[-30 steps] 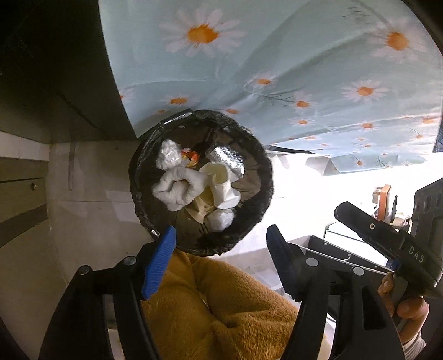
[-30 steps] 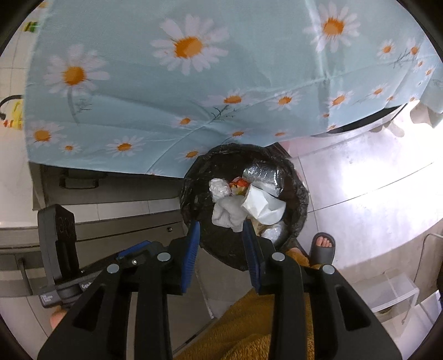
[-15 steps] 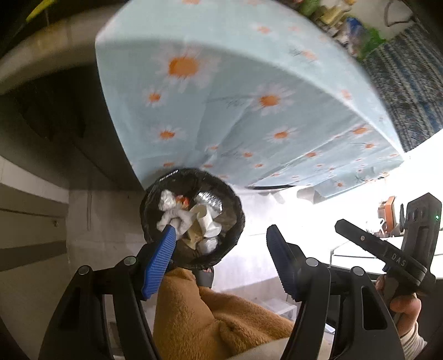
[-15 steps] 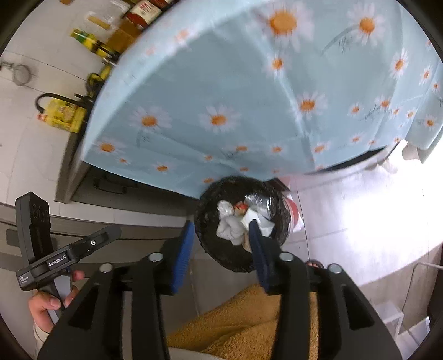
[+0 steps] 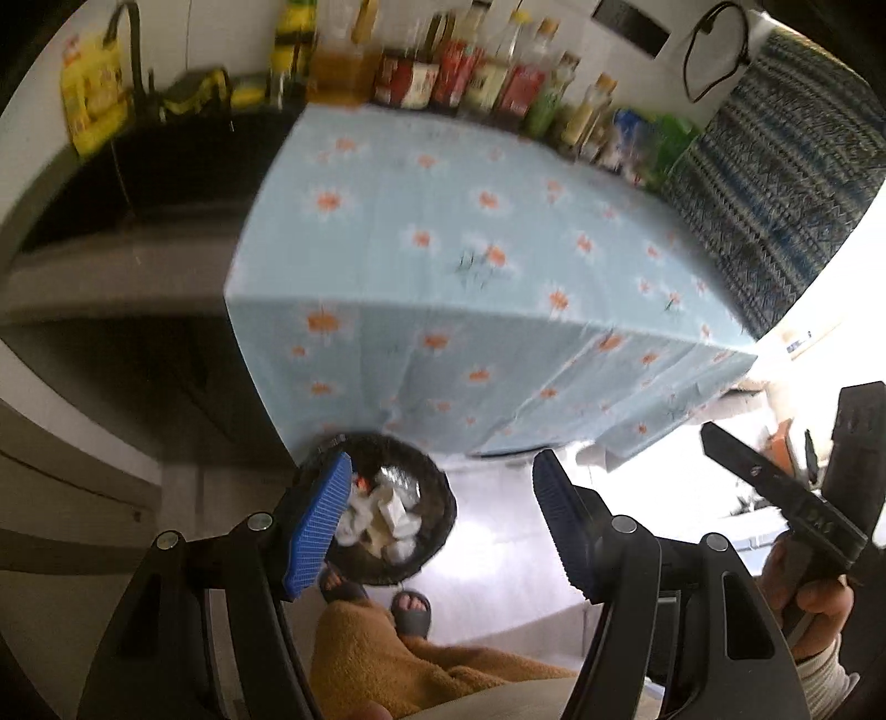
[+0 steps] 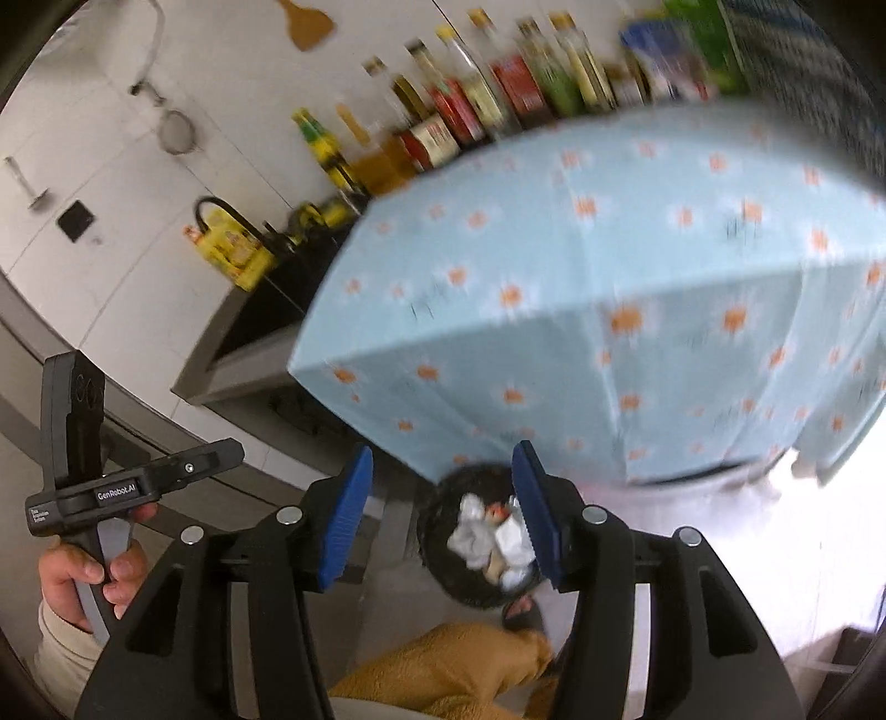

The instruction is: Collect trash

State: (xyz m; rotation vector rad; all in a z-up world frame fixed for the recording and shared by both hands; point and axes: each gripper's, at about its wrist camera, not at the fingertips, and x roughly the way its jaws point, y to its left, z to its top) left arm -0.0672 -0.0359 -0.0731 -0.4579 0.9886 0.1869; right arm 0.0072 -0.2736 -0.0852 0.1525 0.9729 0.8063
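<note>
Both tongs (image 5: 443, 520) (image 6: 440, 509) rose, gaping empty; only the right view shows the spatula (image 6: 310, 25).

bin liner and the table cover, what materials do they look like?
Bin liner: thin black plastic film, likely; it looks dark and crinkled round the rim. Table cover: pale blue daisy print, draping in folds at the edge; cloth or soft vinyl, blur leaves it open.

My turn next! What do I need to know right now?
Left tool: open, holding nothing.
Right tool: open, holding nothing.
The black bin sits on the floor beside the table with the daisy cloth, by your feet.
Done: crumpled tissues and wrappers are in the bin.
Left: no trash shows on the cloth; the picture is blurry, so look again before stopping.
</note>
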